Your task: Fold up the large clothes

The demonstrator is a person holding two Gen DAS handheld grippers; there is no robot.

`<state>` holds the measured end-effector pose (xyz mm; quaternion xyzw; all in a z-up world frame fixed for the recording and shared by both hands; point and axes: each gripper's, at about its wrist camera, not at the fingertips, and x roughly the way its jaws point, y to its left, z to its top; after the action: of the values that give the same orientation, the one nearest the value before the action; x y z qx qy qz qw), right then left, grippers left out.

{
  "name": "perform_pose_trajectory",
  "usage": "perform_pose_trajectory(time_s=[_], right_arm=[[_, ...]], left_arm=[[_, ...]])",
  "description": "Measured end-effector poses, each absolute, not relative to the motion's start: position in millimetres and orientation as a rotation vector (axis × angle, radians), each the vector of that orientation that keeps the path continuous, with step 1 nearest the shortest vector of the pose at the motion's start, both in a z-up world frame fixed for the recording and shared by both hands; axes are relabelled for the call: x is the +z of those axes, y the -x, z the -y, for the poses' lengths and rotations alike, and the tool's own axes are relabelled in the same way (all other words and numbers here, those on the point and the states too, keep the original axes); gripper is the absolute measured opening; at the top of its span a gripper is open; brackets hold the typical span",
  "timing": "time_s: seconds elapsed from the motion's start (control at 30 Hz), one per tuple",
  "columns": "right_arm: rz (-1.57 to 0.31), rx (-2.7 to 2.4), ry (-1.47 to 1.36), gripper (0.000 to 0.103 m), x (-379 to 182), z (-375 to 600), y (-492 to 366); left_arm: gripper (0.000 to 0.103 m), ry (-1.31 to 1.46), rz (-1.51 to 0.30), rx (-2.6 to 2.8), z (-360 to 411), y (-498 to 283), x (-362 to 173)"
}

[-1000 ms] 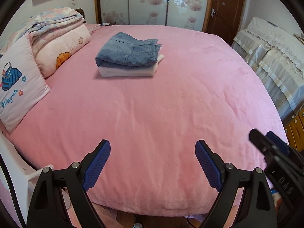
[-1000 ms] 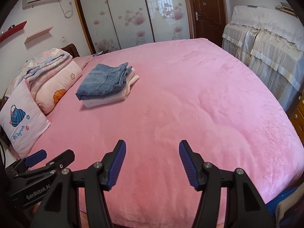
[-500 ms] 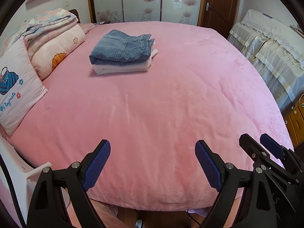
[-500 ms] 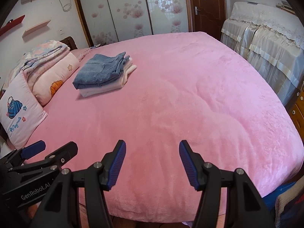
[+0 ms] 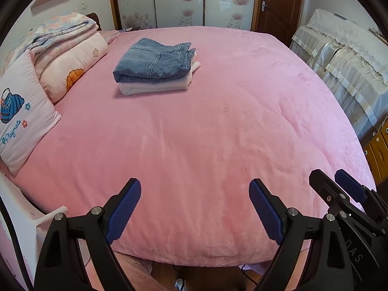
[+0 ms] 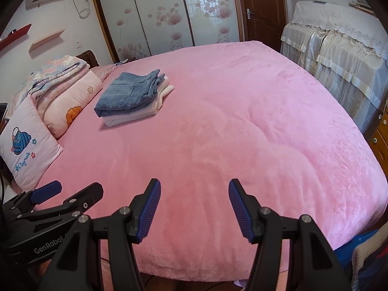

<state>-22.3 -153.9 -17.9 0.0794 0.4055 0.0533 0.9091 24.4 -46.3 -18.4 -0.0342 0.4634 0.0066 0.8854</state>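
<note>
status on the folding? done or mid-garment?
Done, by the look of it: folded jeans sit on a folded white garment, stacked on the pink bed near the pillows. In hand: nothing; the left gripper and right gripper are both open over bare blanket at the bed's near edge. Left: no unfolded clothing shows in either view.

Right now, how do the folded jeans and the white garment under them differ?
The folded jeans are blue denim and lie on top; the white garment is pale and lies underneath, directly on the pink bedspread. The jeans show seams and stitching; the white garment looks plain. The white garment pokes out past the jeans along the near edge and right end. Both are folded flat in one stack.
</note>
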Motion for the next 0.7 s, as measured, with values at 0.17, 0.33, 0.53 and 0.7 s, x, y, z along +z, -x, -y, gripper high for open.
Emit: perform_pose_trajectory(time_s=[0.17, 0.33, 0.53, 0.7], right_arm=[[-0.834, 0.108, -0.163, 0.059, -16.6, 154.3, 23.5], [-0.834, 0.108, -0.161, 0.059, -15.9, 155.0, 24.3], [-0.833, 0.108, -0.161, 0.059, -16.0, 154.9, 24.4], [-0.834, 0.108, -0.162, 0.059, -16.3, 154.7, 24.1]], left_arm=[[0.090, 0.069, -0.962, 0.012, 46.7, -23.4, -19.0], [0.090, 0.070, -0.963, 0.011, 46.0, -23.9, -19.2], [0.090, 0.072, -0.963, 0.012, 45.8, -23.2, -19.1], [0.090, 0.073, -0.964, 0.013, 45.7, -22.0, -19.5]])
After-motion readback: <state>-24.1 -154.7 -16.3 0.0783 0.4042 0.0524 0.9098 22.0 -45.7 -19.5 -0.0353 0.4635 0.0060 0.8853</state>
